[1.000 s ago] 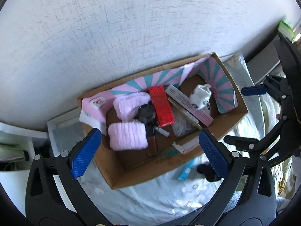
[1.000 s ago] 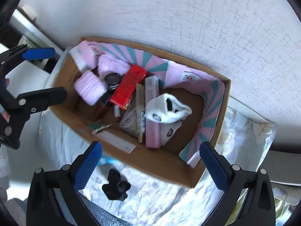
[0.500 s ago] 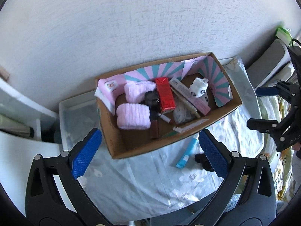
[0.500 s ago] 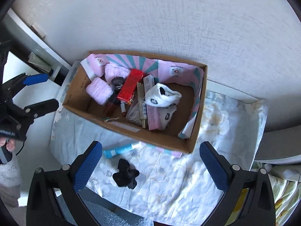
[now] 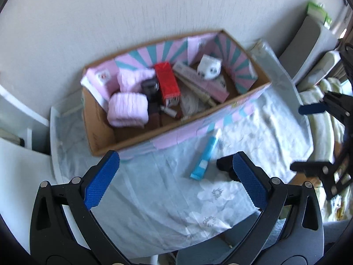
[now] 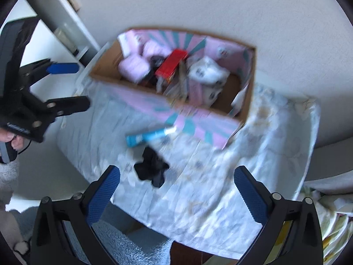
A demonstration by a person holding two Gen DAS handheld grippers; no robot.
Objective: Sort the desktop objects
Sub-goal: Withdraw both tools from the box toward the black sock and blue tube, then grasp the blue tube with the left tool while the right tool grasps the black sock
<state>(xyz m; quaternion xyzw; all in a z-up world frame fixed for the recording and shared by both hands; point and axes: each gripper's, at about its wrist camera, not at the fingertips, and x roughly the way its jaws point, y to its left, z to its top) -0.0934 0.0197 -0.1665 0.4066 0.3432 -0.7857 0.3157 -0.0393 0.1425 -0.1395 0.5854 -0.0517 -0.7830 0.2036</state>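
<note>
A cardboard box (image 5: 103, 132) (image 6: 248, 101) lined in pink and teal stands against the wall. It holds pink rolled cloths (image 5: 128, 109), a red carton (image 5: 167, 84) (image 6: 171, 64), a white sock (image 5: 209, 67) (image 6: 208, 71) and other items. A blue tube (image 5: 206, 156) (image 6: 146, 137) and a black cloth item (image 6: 152, 169) (image 5: 226, 167) lie on the floral cloth in front of the box. My left gripper (image 5: 176, 176) is open and empty, held back from the box. My right gripper (image 6: 176, 193) is open and empty, near the black item.
The floral cloth (image 5: 165, 198) (image 6: 220, 187) covers a small table. White shelving (image 5: 13, 119) (image 6: 66, 28) stands at the left. A grey fuzzy surface (image 6: 123, 243) lies below the table's front edge. Bedding (image 5: 322, 114) lies at the right.
Both grippers have pulled back and away from the box. The blue tube and the black item have come into fuller view on the cloth. Both grippers stay open.
</note>
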